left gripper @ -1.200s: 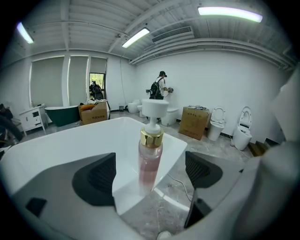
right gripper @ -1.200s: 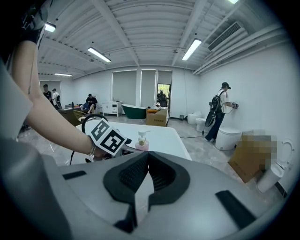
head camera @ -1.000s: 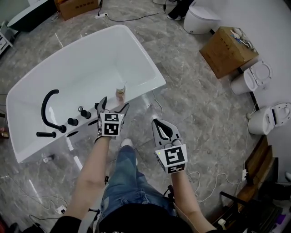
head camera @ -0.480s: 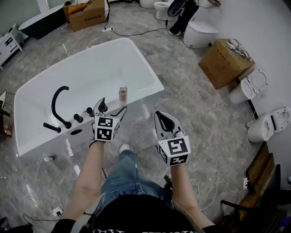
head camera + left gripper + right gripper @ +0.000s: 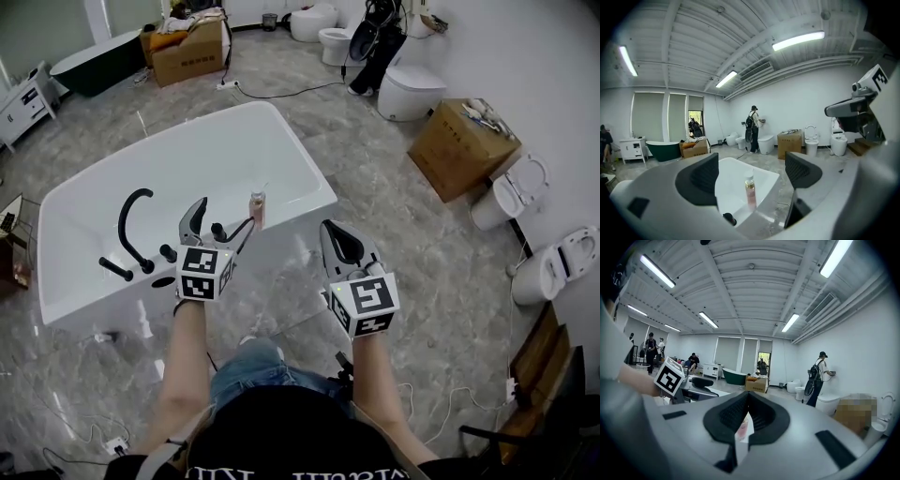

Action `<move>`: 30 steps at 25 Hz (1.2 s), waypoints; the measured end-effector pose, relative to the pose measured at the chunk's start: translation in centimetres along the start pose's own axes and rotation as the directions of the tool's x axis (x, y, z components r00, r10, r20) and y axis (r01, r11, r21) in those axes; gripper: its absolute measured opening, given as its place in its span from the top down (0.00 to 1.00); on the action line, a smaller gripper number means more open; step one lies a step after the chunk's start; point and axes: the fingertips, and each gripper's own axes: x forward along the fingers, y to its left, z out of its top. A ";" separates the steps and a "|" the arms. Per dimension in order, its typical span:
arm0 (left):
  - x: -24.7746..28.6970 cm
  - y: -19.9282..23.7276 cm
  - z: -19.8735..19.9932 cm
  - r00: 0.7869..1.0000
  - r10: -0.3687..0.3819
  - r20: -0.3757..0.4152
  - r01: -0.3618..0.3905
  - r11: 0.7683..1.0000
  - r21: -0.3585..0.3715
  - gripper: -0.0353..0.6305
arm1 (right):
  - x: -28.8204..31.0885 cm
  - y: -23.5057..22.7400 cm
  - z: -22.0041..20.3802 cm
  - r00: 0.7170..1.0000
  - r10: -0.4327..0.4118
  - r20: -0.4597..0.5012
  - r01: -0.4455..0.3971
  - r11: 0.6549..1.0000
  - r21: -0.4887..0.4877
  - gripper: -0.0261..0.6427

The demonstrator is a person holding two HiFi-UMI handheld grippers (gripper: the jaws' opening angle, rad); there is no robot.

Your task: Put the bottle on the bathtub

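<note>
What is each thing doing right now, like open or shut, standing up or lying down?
bottle: standing upright on the bathtub rim, nothing holding it.
left gripper: jaws open, empty, just short of the bottle.
right gripper: jaws shut, empty.
bathtub: no water visible inside.
faucet: no water coming out.

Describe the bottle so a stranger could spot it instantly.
Find the big white bathtub on the grey floor. On its near rim, right of the black faucet and knobs, stands the bottle: small, upright, pinkish with a pale cap, the only non-black item there.
</note>
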 end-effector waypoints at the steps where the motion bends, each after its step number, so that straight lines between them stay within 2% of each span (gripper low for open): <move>1: -0.4 0.0 0.7 1.000 -0.001 0.015 0.001 1.000 -0.002 0.28 | -0.1 0.0 0.4 1.000 0.001 0.006 -0.001 1.000 -0.006 0.94; 13: -3.6 1.4 6.6 0.989 -0.022 0.144 0.021 1.000 0.006 0.29 | -0.2 0.6 4.8 0.996 -0.055 0.063 0.060 0.994 -0.086 0.94; 21: -4.4 2.6 9.1 0.981 -0.039 0.188 0.034 0.999 0.029 0.32 | -0.2 0.8 7.4 0.991 -0.085 0.100 0.095 0.991 -0.094 0.94; 22: -4.6 2.9 9.4 0.980 -0.027 0.196 0.021 0.999 0.032 0.37 | -0.1 0.9 7.6 0.991 -0.086 0.103 0.096 0.991 -0.093 0.94; 23: -4.9 3.2 9.8 0.978 -0.005 0.208 -0.002 0.999 0.034 0.54 | -0.1 0.9 7.8 0.991 -0.087 0.106 0.097 0.991 -0.093 0.94; 24: -5.3 3.6 10.3 0.975 0.017 0.224 -0.026 0.999 0.035 0.84 | -0.1 0.9 8.0 0.990 -0.088 0.110 0.099 0.991 -0.093 0.94; 25: -5.5 3.8 10.7 0.971 0.029 0.238 -0.040 0.998 0.038 0.93 | -0.1 0.9 8.2 0.989 -0.091 0.113 0.102 0.991 -0.093 0.94; 30: -6.2 4.0 12.2 0.962 0.008 0.273 -0.027 0.997 0.065 0.93 | 0.3 1.2 8.7 0.988 -0.100 0.121 0.112 0.990 -0.089 0.94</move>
